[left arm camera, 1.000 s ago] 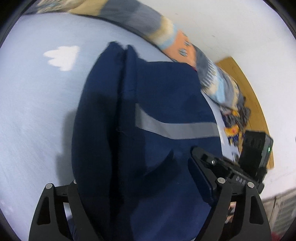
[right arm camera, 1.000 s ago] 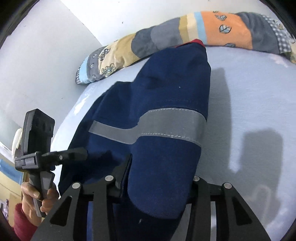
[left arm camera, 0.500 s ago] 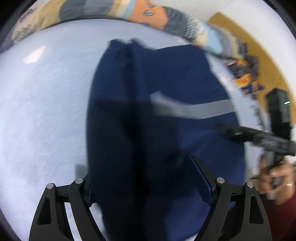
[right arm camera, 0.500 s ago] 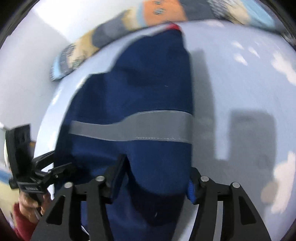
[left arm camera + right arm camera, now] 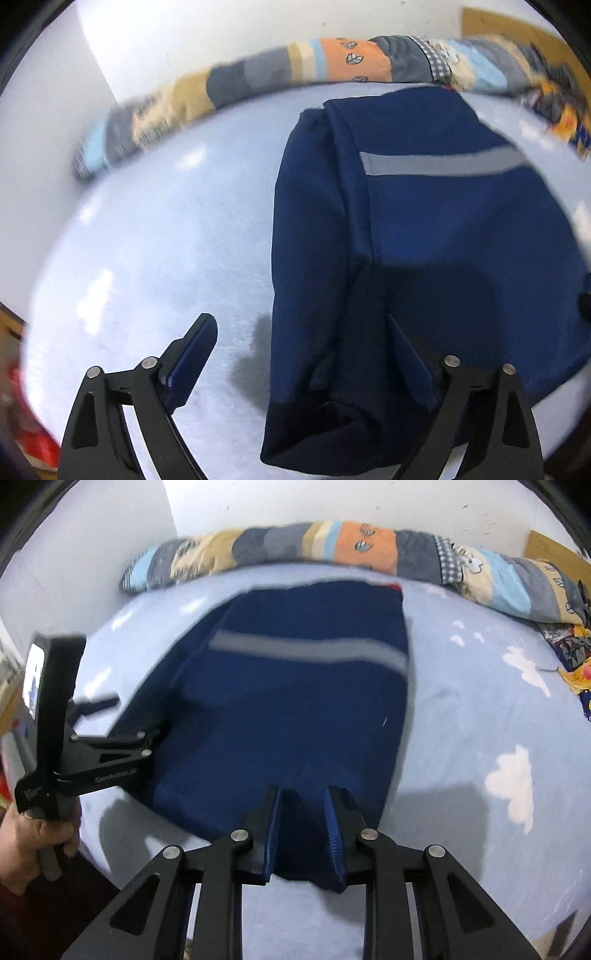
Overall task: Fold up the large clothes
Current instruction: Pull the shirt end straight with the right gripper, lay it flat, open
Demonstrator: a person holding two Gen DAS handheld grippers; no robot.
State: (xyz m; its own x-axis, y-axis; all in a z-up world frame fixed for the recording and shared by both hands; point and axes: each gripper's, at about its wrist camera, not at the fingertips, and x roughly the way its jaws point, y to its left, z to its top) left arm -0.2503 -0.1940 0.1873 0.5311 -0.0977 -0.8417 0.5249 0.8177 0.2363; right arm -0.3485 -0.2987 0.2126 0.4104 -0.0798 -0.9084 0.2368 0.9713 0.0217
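Since the earlier frame, left gripper (image 5: 301, 363) has spread open off the navy garment (image 5: 295, 716), flat on bed (image 5: 480, 720) mid-frame. Right gripper (image 5: 301, 836) pinches its near hem.

The folded garment (image 5: 288, 716) lies on the bed (image 5: 480, 709), centre of my right wrist frame. Along the top, behind it, runs the rolled quilt (image 5: 369, 550), against the wall (image 5: 369, 502). My left hand-held gripper (image 5: 147, 738) sits at the garment's left edge; my right hand-held gripper (image 5: 301, 834) at its near edge, bottom centre.
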